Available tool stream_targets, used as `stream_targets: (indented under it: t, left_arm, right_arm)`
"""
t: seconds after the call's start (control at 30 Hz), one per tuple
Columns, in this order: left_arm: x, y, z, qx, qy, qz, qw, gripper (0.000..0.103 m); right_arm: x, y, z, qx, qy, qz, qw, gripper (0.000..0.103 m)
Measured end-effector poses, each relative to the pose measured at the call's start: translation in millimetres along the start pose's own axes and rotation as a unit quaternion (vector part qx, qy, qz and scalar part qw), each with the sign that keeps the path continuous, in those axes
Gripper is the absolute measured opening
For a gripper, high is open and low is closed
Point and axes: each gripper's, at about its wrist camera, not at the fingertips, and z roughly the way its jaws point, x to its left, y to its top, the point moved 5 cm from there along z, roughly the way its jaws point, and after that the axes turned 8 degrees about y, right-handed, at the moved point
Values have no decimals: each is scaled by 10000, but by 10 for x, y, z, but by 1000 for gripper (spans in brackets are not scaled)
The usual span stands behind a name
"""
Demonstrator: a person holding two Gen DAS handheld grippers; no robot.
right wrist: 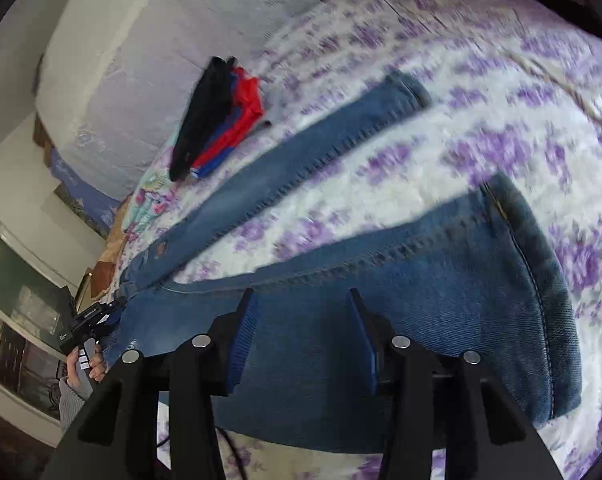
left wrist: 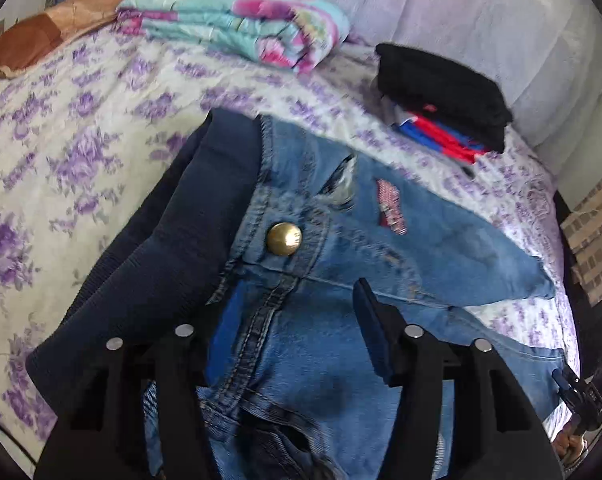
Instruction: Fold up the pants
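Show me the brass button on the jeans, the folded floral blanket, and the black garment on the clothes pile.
brass button [left wrist: 283, 239], left wrist view, its centre.
folded floral blanket [left wrist: 237, 28], left wrist view, top fold.
black garment [left wrist: 441, 80], left wrist view, upper surface.

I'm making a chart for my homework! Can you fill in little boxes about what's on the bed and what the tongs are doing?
bed cover: white with purple flowers
jeans: blue, spread flat, legs apart
jeans button: gold, at the waist
left tongs: open over the waist
right tongs: open over a leg
folded clothes: black, red, blue pile
blanket: folded, turquoise and pink
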Motion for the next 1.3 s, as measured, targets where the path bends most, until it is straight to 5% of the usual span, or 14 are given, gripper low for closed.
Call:
stream_targets:
  t: [0.07, 0.13, 0.27, 0.37, 0.4, 0.57, 0.73, 0.83, 0.93, 1.07, 1.17, 1.3]
  left_arm:
    - [23, -22, -17, -146, 148, 156, 9997, 43]
    - [23, -21, -58, -98, 159, 127, 9997, 43]
    - [6, 173, -396, -289, -287, -108, 9991, 46]
    - [27, 412, -558, -642, 10, -22, 9979, 72]
    - [53, 502, -537, -664, 96, -8, 9977, 72]
    - [319, 858, -112, -35, -37, -387, 9992, 71]
    - [568, 1023, 187, 144, 114, -719, 9972, 71]
    - [559, 1053, 307, 319, -192, -772, 9963, 71]
    - [435, 1045, 428, 500, -484, -650, 9955, 46]
    - [469, 1166, 377, 196, -492, -896, 9946, 14]
    - [519, 1220, 358, 116, -811, -1157, 9899, 13]
    - [471, 1166, 407, -198, -554, -905, 9942, 13]
  right_arm:
    - [-136, -23, 21, -8, 24, 125, 9999, 24]
    - [-131, -2, -16, 14, 96, 223, 9997, 24]
    - [89, 131, -108, -168, -1, -26, 9999, 42]
    - [390, 291, -63, -189, 188, -369, 9990, 46]
    - [496, 332, -9, -156, 234, -500, 9984, 49]
    - [824, 399, 265, 76, 454, -777, 9959, 54]
    - [821, 379, 367, 166, 371, -695, 9968, 56]
    - [747, 416, 390, 168, 250, -595, 9978, 56]
    - [698, 475, 390, 83, 185, -513, 9985, 56]
    - [641, 641, 396, -62, 176, -378, 9991, 56]
    - [573, 812, 437, -162, 70, -345, 9992, 56]
    - [230, 1049, 566, -196, -155, 114, 9996, 56]
